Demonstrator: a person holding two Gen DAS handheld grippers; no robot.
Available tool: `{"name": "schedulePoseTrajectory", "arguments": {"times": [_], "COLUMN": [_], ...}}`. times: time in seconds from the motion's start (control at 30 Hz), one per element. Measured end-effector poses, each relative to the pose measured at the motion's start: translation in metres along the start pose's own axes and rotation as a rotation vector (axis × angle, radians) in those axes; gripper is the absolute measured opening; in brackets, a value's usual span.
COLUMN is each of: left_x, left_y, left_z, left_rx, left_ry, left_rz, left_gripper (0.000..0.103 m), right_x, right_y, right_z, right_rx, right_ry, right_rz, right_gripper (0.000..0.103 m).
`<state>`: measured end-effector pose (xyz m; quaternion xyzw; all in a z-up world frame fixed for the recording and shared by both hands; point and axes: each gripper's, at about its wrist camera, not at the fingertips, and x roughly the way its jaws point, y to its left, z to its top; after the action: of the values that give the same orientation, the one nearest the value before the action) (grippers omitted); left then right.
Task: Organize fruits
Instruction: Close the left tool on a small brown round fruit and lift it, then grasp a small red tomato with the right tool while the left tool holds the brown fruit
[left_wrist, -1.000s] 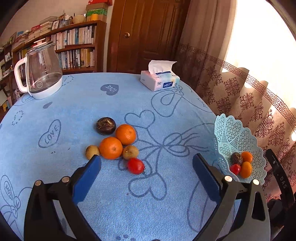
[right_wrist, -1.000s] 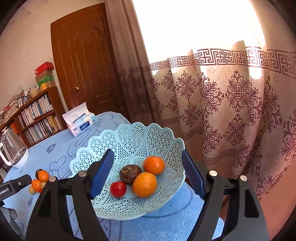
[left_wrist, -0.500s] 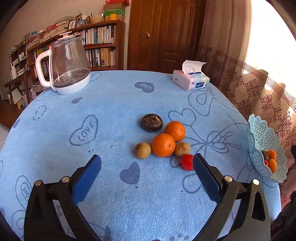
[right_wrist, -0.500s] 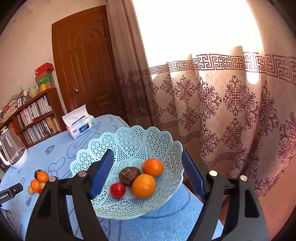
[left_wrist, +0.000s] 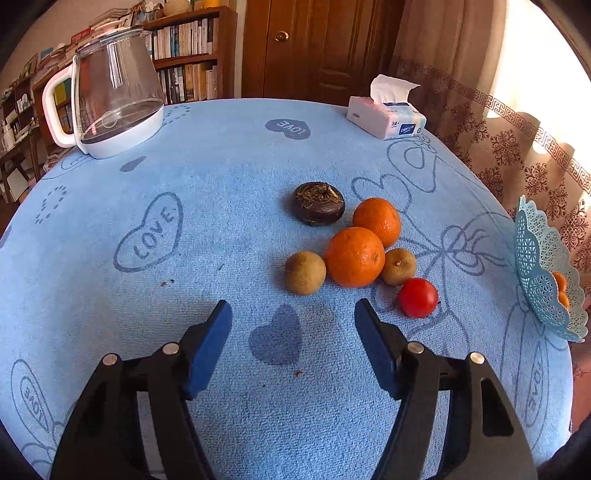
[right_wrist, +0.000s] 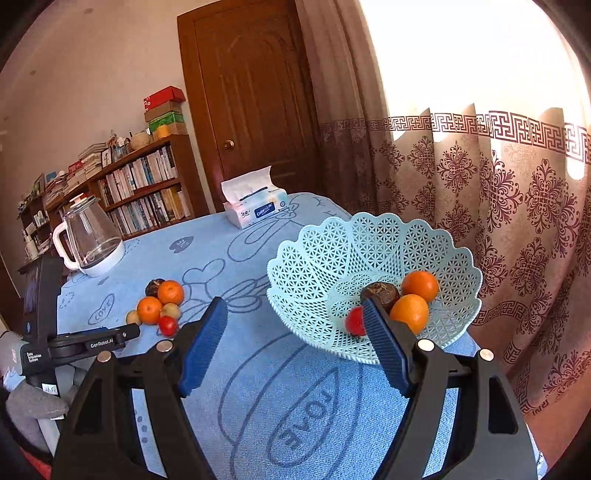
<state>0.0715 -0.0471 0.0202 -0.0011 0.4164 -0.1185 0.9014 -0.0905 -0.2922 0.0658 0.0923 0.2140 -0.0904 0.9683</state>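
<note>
On the blue tablecloth lies a cluster of fruit: a dark brown fruit (left_wrist: 320, 203), two oranges (left_wrist: 355, 256) (left_wrist: 377, 220), two small brown fruits (left_wrist: 305, 272) (left_wrist: 399, 266) and a red tomato (left_wrist: 418, 297). My left gripper (left_wrist: 291, 325) is open and empty, just short of the cluster. A light blue lattice basket (right_wrist: 325, 291) stands at the table's right edge and holds two oranges (right_wrist: 410, 312), a dark fruit (right_wrist: 380, 291) and a tomato (right_wrist: 355, 320). My right gripper (right_wrist: 293, 317) is open and empty, just left of the basket's front. The cluster also shows in the right wrist view (right_wrist: 149, 309).
A glass kettle on a white base (left_wrist: 110, 96) stands at the far left of the table. A tissue box (left_wrist: 386, 118) sits at the far right. Behind are a bookshelf, a wooden door and patterned curtains. The table edge runs just past the basket (left_wrist: 535, 266).
My left gripper has swung left and moved closer to the fruit cluster, which now sits ahead of the jaws. My right gripper has shifted left, so the basket lies to its right.
</note>
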Motion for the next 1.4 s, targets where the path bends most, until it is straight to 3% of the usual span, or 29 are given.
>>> {"name": "schedulePoseTrajectory", "arguments": {"times": [0.07, 0.4, 0.67, 1.0, 1.2, 1.4], "left_x": [0.006, 0.024, 0.020, 0.003, -0.005, -0.013], "left_y": [0.002, -0.002, 0.001, 0.012, 0.021, 0.031], "left_z": [0.003, 0.021, 0.019, 0.017, 0.018, 0.019], "left_rx": [0.000, 0.067, 0.058, 0.001, -0.033, -0.064], "left_ry": [0.020, 0.035, 0.002, -0.073, -0.110, -0.136], "left_rz": [0.010, 0.039, -0.014, -0.030, -0.011, 0.001], "left_gripper": [0.056, 0.045, 0.025, 0.025, 0.025, 0.025], "right_x": [-0.002, 0.004, 0.005, 0.008, 0.009, 0.017], "right_y": [0.006, 0.010, 0.011, 0.016, 0.031, 0.067], "right_z": [-0.002, -0.006, -0.007, -0.009, -0.011, -0.010], "right_rx": [-0.020, -0.037, -0.050, -0.073, -0.153, -0.289], "right_ry": [-0.010, 0.003, 0.001, 0.005, 0.001, 0.056], "right_rz": [0.004, 0.003, -0.015, -0.050, -0.063, 0.025], "right_gripper": [0.077, 0.077, 0.077, 0.077, 0.077, 0.077]}}
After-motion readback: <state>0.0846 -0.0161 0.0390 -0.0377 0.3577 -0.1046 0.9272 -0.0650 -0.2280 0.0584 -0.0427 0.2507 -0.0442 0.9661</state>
